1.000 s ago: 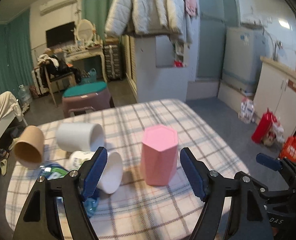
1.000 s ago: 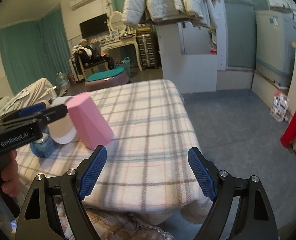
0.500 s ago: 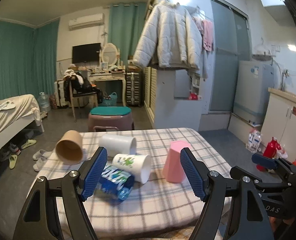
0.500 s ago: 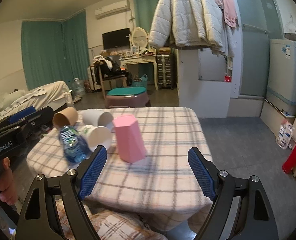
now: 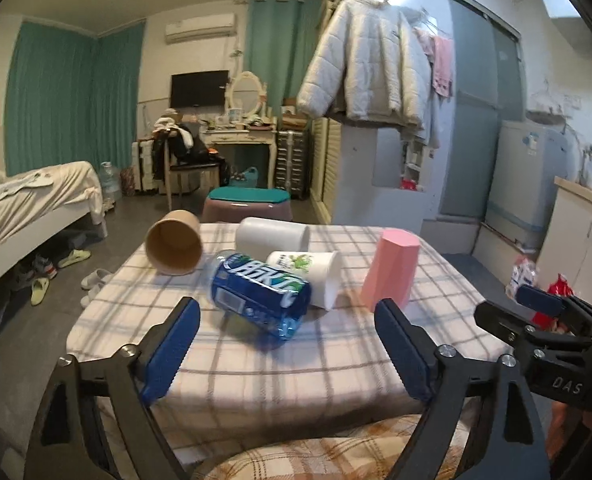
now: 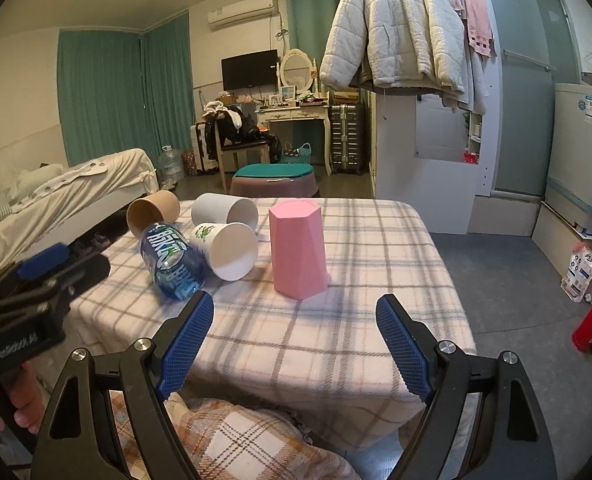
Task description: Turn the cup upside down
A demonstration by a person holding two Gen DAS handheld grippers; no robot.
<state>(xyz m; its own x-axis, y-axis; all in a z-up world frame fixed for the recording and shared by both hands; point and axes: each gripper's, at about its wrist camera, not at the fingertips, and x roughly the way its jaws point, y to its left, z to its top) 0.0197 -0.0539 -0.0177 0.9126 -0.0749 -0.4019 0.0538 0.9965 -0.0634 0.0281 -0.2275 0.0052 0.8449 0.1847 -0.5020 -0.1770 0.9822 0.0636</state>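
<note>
Both the left gripper point(image 5: 288, 344) and right gripper point(image 6: 294, 344) are hanging wide and empty near the bench point(image 6: 375, 248), the pink cup point(image 6: 297, 254) sitting mouth-down beside three tipped cups.

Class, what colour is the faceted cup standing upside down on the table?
Pink, clearest in the right wrist view.
</note>
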